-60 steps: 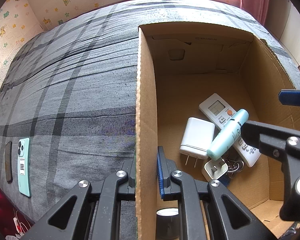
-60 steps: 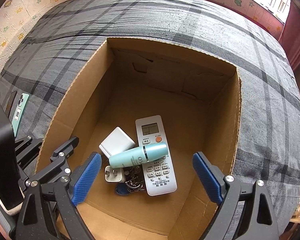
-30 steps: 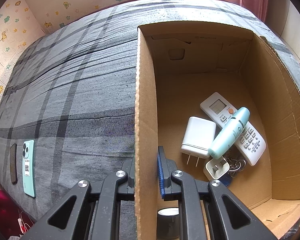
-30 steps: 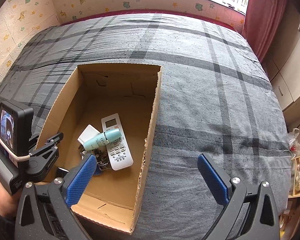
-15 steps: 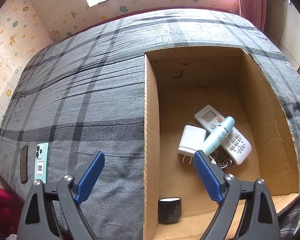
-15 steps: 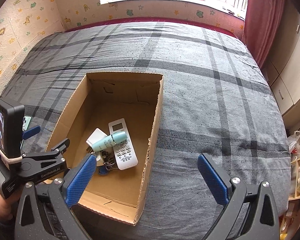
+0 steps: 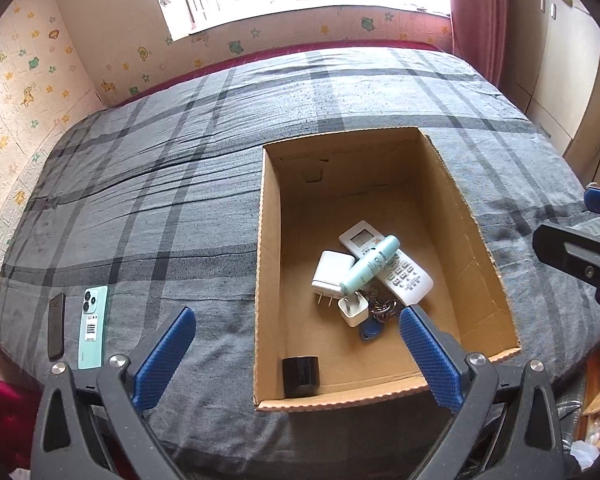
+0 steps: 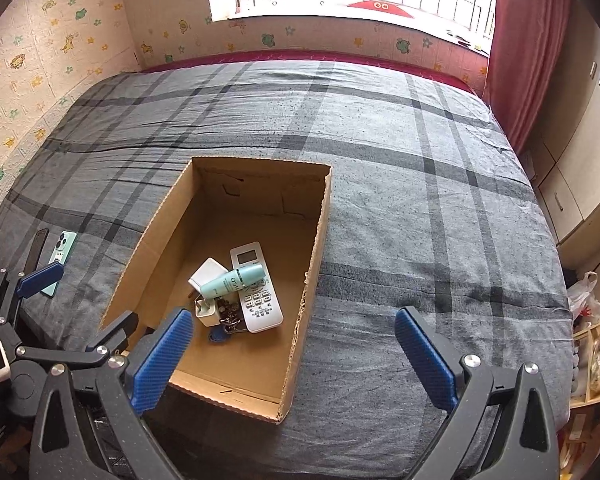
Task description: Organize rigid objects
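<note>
An open cardboard box [image 7: 268, 240] [image 8: 320, 232] sits on the grey plaid bed. Inside lie a white remote [image 7: 404, 276] [image 8: 258, 300], a teal tube [image 7: 370, 264] [image 8: 232, 279] across it, a white charger [image 7: 332, 270] [image 8: 208, 270], a small plug [image 7: 353, 311] [image 8: 206, 312], keys with a blue tag [image 7: 370, 332] [image 8: 219, 336] and a black cylinder [image 7: 300, 374]. My left gripper [image 7: 296, 354] is open and empty above the box's near edge. My right gripper [image 8: 294, 356] is open and empty above the box's right wall.
A teal phone [image 7: 93, 326] [image 8: 62, 250] and a dark phone [image 7: 56, 326] [image 8: 39, 246] lie near the bed's left front edge. Patterned wall at left, window behind, red curtain and cupboards [image 8: 572, 168] at right. The right gripper shows in the left wrist view [image 7: 592, 248].
My left gripper let go of the box's left wall, opened and pulled back and up. My right gripper also drew back out of the box, staying open.
</note>
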`<state>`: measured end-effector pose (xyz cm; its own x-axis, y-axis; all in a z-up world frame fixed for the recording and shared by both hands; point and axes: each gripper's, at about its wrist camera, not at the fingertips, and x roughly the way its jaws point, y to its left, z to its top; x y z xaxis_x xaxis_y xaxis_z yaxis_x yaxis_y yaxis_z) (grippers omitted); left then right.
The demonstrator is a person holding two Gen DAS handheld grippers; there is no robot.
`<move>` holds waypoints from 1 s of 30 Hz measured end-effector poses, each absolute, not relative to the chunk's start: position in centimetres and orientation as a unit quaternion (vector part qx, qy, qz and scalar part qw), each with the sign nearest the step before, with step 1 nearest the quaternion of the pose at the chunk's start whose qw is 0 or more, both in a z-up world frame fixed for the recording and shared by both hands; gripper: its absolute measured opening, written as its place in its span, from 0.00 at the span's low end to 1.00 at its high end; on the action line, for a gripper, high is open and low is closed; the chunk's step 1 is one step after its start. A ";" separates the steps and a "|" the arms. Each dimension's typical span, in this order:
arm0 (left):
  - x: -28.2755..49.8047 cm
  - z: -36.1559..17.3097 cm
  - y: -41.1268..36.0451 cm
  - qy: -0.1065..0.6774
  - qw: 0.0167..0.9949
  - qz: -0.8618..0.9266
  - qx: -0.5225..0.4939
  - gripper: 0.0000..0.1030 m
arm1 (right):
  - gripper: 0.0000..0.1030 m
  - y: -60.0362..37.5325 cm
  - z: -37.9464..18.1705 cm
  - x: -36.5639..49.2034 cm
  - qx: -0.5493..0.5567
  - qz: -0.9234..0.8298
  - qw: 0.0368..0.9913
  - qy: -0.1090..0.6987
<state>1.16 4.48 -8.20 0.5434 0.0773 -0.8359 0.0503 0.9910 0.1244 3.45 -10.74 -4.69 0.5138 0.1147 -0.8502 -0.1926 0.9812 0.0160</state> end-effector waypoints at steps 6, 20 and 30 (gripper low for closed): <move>-0.6 -6.6 3.7 0.464 0.883 0.021 0.066 1.00 | 1.00 -11.2 -3.6 2.1 -0.038 0.087 0.873 0.478; -3.2 -4.7 2.4 0.447 0.892 0.025 0.061 1.00 | 1.00 -11.9 -2.1 -0.5 -0.034 0.091 0.884 0.457; -3.6 -4.1 2.0 0.436 0.897 0.020 0.062 1.00 | 1.00 -12.0 -1.9 -1.0 -0.038 0.089 0.885 0.456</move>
<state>-3.61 2.03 -4.11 0.6183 0.0906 -0.7807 0.0172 0.9915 0.1287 -1.03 -12.03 -1.92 0.5691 0.1226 -0.8131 -0.1915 0.9814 0.0140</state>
